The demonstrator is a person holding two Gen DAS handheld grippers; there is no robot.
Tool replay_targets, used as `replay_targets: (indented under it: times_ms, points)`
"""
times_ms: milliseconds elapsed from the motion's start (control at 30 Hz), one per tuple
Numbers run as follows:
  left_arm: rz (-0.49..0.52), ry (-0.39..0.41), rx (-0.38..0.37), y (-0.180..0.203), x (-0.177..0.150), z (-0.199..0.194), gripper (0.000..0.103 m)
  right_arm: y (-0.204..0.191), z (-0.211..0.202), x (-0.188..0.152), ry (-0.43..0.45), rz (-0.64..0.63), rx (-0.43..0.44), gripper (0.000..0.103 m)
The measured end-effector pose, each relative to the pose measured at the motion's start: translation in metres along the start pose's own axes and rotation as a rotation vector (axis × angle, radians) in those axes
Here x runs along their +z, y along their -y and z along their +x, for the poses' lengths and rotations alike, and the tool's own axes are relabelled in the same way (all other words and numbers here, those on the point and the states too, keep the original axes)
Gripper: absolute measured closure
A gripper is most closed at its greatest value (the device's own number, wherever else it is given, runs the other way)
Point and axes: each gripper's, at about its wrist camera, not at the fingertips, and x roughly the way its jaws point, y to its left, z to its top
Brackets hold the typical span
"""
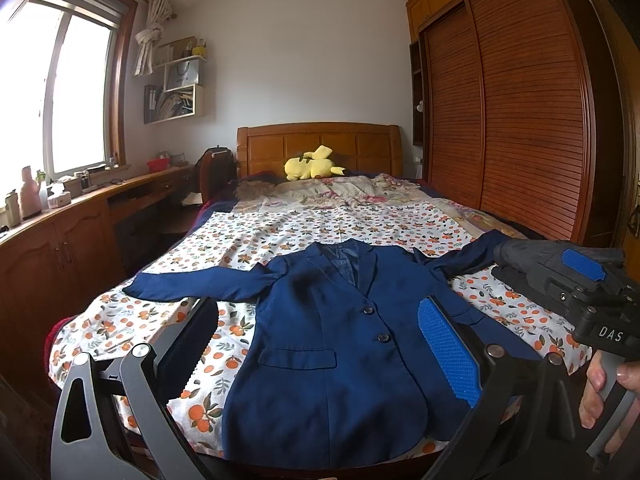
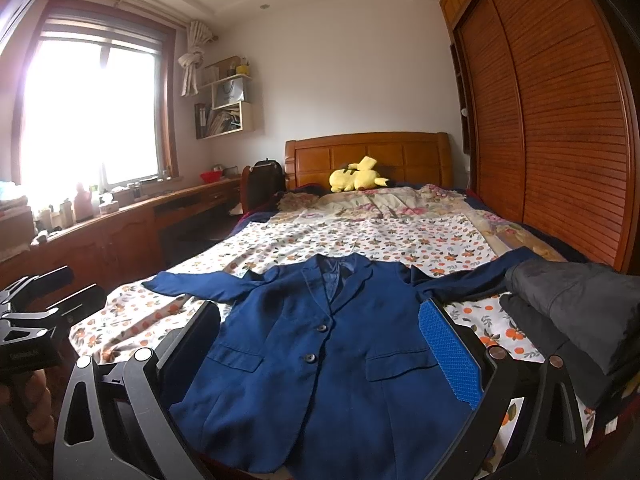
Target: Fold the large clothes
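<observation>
A navy blazer (image 1: 328, 320) lies face up and buttoned on the bed, collar toward the headboard, hem at the near edge. One sleeve (image 1: 192, 282) stretches left and the other (image 1: 460, 258) runs right. My left gripper (image 1: 320, 308) hovers open above the hem, its jaws wide apart and empty. In the right wrist view the blazer (image 2: 320, 360) sits under my right gripper (image 2: 320, 308), which is also open and holds nothing. A hand holds the right gripper's body (image 1: 580, 280) at the right edge of the left wrist view.
The bed is covered by an orange-print sheet (image 1: 280, 236), with a yellow plush toy (image 1: 312, 166) by the headboard. Dark grey clothes (image 2: 580, 308) are piled at the bed's right side. A slatted wardrobe (image 1: 520, 120) stands to the right and a long wooden desk (image 1: 80, 208) to the left.
</observation>
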Motion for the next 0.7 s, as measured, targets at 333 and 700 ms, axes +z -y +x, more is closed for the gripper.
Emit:
replay_targets:
  times_ms: [333,700]
  points:
    - [0.0,0.0,0.0,-0.0005,-0.0004,-0.0001,0.002,-0.0005,0.0001,-0.0003,-0.002,0.002,0.002,0.007]
    - [-0.004,-0.012,0.001,-0.0012,-0.002,0.0052,0.002,-0.0054,0.005,-0.007,-0.017,0.0,0.004,0.007]
